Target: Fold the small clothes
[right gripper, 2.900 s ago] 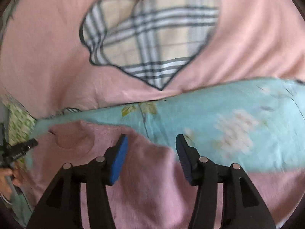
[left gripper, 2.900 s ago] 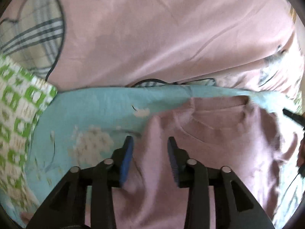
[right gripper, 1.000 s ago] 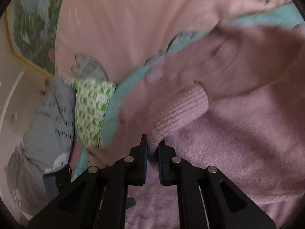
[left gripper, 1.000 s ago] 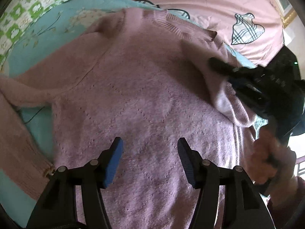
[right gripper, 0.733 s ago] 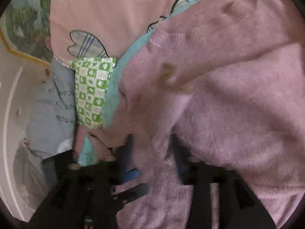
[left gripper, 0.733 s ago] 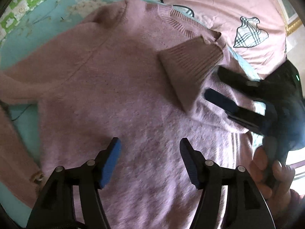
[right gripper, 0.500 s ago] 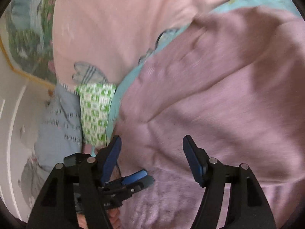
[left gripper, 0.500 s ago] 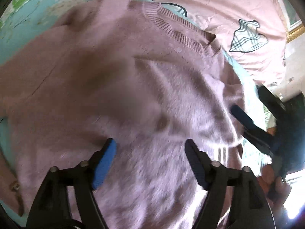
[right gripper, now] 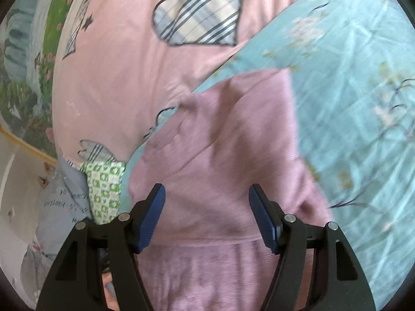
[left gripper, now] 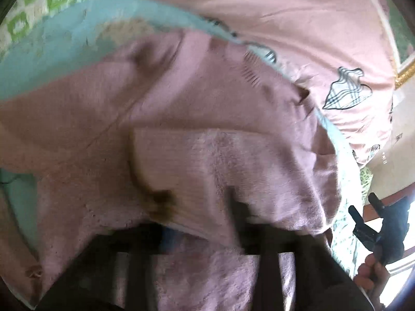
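Your right hand-held gripper [right gripper: 206,213], spread wide, has released the sweater [right gripper: 220,155] sleeve; left hand-held gripper's state unclear beneath blurred knit.

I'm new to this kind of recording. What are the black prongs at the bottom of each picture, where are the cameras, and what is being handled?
No robot here: a person holds tongs in each hand, each with a fisheye camera looking along its prongs. The right view shows the right tongs open over a pink sweater lying on a blue sheet, with a pink quilt behind. In the blurred left view, a fold of the sweater covers the left tongs, so their grip is unclear. The right tongs also appear there at the edge.
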Demonstrator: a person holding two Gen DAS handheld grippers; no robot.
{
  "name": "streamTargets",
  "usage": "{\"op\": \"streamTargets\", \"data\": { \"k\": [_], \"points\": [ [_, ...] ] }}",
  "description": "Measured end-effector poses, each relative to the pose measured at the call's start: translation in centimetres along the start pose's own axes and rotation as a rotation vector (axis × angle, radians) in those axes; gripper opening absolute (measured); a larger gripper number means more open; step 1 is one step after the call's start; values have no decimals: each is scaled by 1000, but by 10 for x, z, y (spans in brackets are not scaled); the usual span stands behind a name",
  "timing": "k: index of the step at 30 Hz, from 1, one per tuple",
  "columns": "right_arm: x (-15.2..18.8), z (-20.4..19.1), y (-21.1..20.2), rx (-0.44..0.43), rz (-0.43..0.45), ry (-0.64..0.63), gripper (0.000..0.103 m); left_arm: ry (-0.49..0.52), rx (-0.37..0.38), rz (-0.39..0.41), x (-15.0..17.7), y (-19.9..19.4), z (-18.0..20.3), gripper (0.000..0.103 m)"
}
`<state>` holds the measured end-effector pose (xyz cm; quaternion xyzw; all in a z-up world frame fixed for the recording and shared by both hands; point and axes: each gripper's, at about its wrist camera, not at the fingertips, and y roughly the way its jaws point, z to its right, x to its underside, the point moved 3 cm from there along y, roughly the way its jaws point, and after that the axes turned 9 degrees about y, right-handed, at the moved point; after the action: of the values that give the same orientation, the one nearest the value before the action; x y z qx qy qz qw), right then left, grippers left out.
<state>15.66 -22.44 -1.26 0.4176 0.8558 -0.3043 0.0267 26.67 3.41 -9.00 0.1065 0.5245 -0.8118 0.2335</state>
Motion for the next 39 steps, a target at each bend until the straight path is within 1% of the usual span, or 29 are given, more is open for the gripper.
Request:
{"op": "streamTargets", "data": {
  "k": [1,2,3,4,5,6,7,8,9,11,13,14,16,18,21,22,23,24,25,27,30,31,33,34,35,36,38,39],
  "points": [
    [3,7,-3,17,11,7,68,-28,14,-1,-2,2,-4,58],
    [-9,-20,25,31,19,15,68,-56,29,5,-4,4,-9,56],
    [-22,-25,33,42,28,27,68,-71,36,18,-7,6,-11,48],
    [-23,-13,25,50,42,41,68,-70,42,40,-11,5,-12,33],
    [-46,-43,53,56,47,48,68,-55,44,50,-14,4,-12,4],
    [-43,-31,47,66,55,57,68,-37,33,59,-18,-1,-10,3],
    [-56,-44,60,72,60,61,68,-23,45,113,-20,-14,-7,3],
    [-66,-56,72,80,65,63,68,-15,55,138,-19,-23,-8,3],
    [-67,-48,68,94,72,60,68,0,51,159,-17,-33,-10,3],
    [-80,-54,82,124,70,49,68,15,35,159,-9,-42,-18,3],
    [-91,-38,91,144,47,53,68,17,14,137,0,-44,-29,3],
    [-98,-38,100,144,38,57,68,13,4,125,4,-43,-34,3],
    [-106,-30,115,140,6,46,68,-12,-19,126,10,-44,-42,3],
    [-113,-32,130,150,-6,21,68,-43,-29,136,14,-48,-52,3],
    [-116,-41,145,168,-22,-34,68,-79,-52,153,18,-53,-62,3],
    [-115,-46,148,175,-19,-64,60,-88,-46,152,18,-54,-67,3],
    [-115,-50,151,173,-18,-88,31,-88,-44,150,19,-53,-67,3],
    [-115,-54,155,174,-27,-123,12,-71,-40,148,18,-52,-63,3],
    [-116,-59,156,194,-37,-153,8,-53,-36,147,16,-52,-57,3],
    [-120,-66,144,225,-7,-197,8,-11,-15,153,8,-49,-41,3],
    [-146,-76,109,335,106,-277,7,56,42,173,-10,-40,-6,3],
    [-154,-75,101,354,123,-287,7,91,57,182,-18,-36,8,3],
    [-171,-66,89,395,141,-291,5,135,72,193,-27,-31,25,3],
    [-179,-60,85,434,156,-300,0,152,67,195,-28,-29,28,3],
    [-186,-53,80,481,178,-307,0,166,56,193,-29,-25,29,3],
    [-194,-44,77,485,181,-289,0,166,48,183,-28,-21,27,3],
    [-206,-22,78,415,136,-195,0,152,27,162,-24,-16,17,3],
    [-207,-12,80,401,108,-145,1,153,13,155,-22,-15,12,3]
  ]
}}
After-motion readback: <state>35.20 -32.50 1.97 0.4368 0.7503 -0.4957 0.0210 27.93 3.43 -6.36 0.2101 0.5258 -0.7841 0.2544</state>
